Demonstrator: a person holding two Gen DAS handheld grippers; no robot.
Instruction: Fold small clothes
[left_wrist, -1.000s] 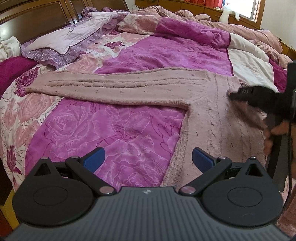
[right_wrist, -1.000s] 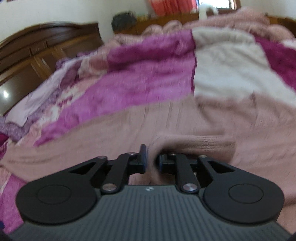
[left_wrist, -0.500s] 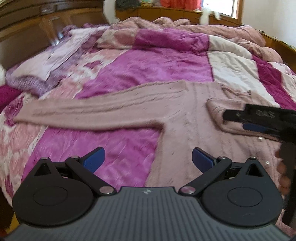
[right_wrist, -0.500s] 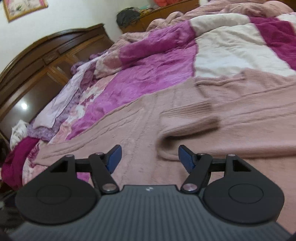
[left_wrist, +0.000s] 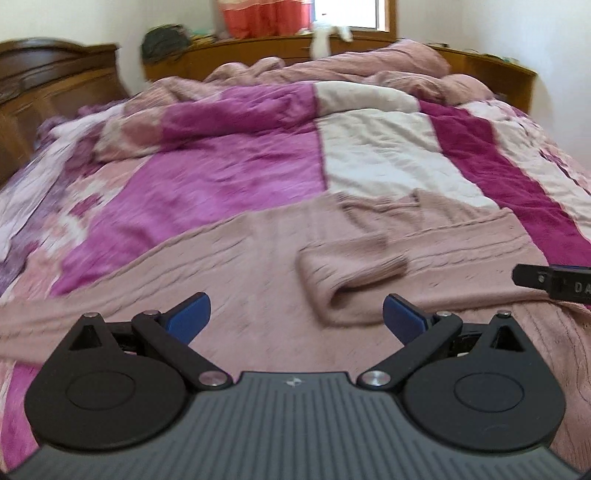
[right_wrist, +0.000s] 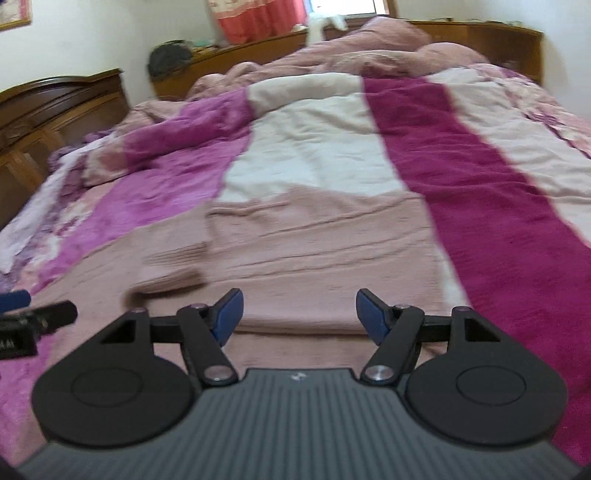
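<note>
Dark carved wooden headboard (left_wrist: 55, 81) far left, lighter wooden ledge (left_wrist: 258, 46) along back wall. Rumpled patchwork bedspread in magenta, pale pink floral and cream panels (left_wrist: 229, 166) across the whole bed. Dusty-pink cable-knit sweater (left_wrist: 251, 266) spread flat on the bedspread, front and centre in the left wrist view; one long sleeve (left_wrist: 44, 317) stretched out toward left edge, straight, lying on the floral panel. Other sleeve folded inward across the sweater body, ribbed cuff (left_wrist: 351, 266) resting on top of the knit, slightly rounded up, just ahead of the right-hand blue pad. Left gripper (left_wrist: 295, 317) low over the sweater body, jaws spread wide, blue pads (left_wrist: 188, 314) well apart, nothing between them but the knit below; contact with fabric not clear. Black tip of right gripper poking in at right edge of the left wrist view, over the sweater's side. Right wrist view: same sweater under right gripper (right_wrist: 297, 315), lower hem edge just ahead of the pads, folded cuff off to the left, left gripper's tip at far left edge. Right gripper jaws spread apart, empty, pinching nothing. Deep magenta stripe of bedspread to the right of the sweater. Motion blur throughout, fine detail soft.
</note>
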